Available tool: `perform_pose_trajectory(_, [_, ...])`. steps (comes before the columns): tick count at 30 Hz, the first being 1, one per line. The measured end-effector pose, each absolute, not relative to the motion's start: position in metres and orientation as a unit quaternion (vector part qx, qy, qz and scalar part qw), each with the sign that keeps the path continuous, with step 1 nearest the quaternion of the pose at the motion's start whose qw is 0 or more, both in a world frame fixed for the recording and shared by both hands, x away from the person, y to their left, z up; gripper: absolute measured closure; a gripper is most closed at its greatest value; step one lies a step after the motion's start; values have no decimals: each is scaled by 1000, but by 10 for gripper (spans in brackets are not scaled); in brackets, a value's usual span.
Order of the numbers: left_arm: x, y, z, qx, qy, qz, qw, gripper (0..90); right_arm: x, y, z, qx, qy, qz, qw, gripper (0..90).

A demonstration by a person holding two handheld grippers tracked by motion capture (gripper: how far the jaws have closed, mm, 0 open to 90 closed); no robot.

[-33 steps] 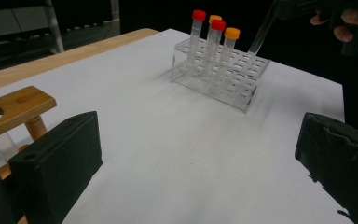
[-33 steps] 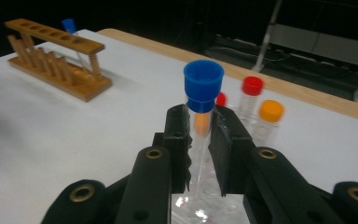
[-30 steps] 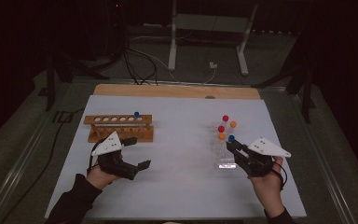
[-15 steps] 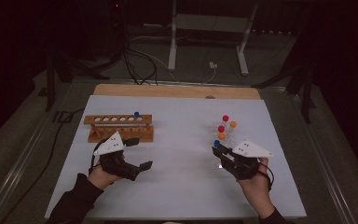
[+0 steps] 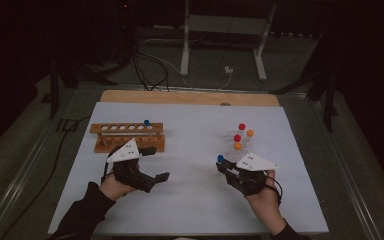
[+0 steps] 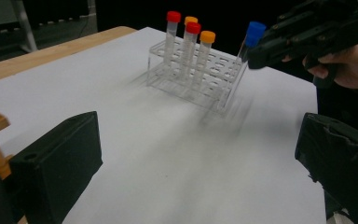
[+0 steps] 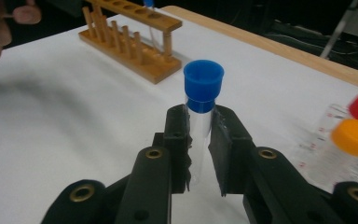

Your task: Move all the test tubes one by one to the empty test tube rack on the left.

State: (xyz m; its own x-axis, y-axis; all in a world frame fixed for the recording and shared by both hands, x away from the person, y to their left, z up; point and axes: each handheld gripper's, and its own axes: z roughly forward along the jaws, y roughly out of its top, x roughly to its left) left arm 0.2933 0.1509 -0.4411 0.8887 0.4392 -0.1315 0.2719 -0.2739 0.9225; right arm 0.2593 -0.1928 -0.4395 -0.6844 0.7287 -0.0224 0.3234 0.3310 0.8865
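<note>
My right gripper (image 5: 223, 167) is shut on a clear tube with a blue cap (image 5: 220, 159), held just left of the clear plastic rack (image 5: 240, 142). In the right gripper view the two jaws (image 7: 200, 140) pinch the tube below its blue cap (image 7: 203, 84). The left gripper view shows that tube (image 6: 254, 35) tilted at the rack's near corner. Red- and orange-capped tubes (image 6: 186, 32) stand in the clear rack (image 6: 191, 74). My left gripper (image 5: 156, 163) is open and holds nothing, in front of the wooden rack (image 5: 127, 136), which holds one blue-capped tube (image 5: 146, 122).
A white sheet (image 5: 190, 200) covers the table, with a wooden strip (image 5: 190, 97) along its far edge. Bare sheet lies between the two racks. Metal stand legs (image 5: 220, 45) and cables are on the floor beyond.
My right gripper has moved left, away from the clear rack, carrying the blue-capped tube. The left gripper has stayed in place.
</note>
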Motion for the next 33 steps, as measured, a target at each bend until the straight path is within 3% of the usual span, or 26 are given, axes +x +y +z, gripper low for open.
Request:
perform_pose_trajectory(24, [297, 91, -432, 806, 176, 22, 565, 49, 249, -163, -450, 297, 813, 469, 176, 771])
perform_pose_trajectory(30, [297, 78, -433, 810, 166, 26, 562, 183, 247, -159, -450, 290, 816, 470, 170, 771])
perform_pose_trajectory(31, [297, 76, -433, 812, 162, 24, 561, 272, 247, -159, -451, 289, 817, 469, 169, 771])
perform_pose_trajectory(33, [296, 72, -434, 815, 157, 26, 557, 298, 247, -159, -450, 290, 817, 470, 169, 771])
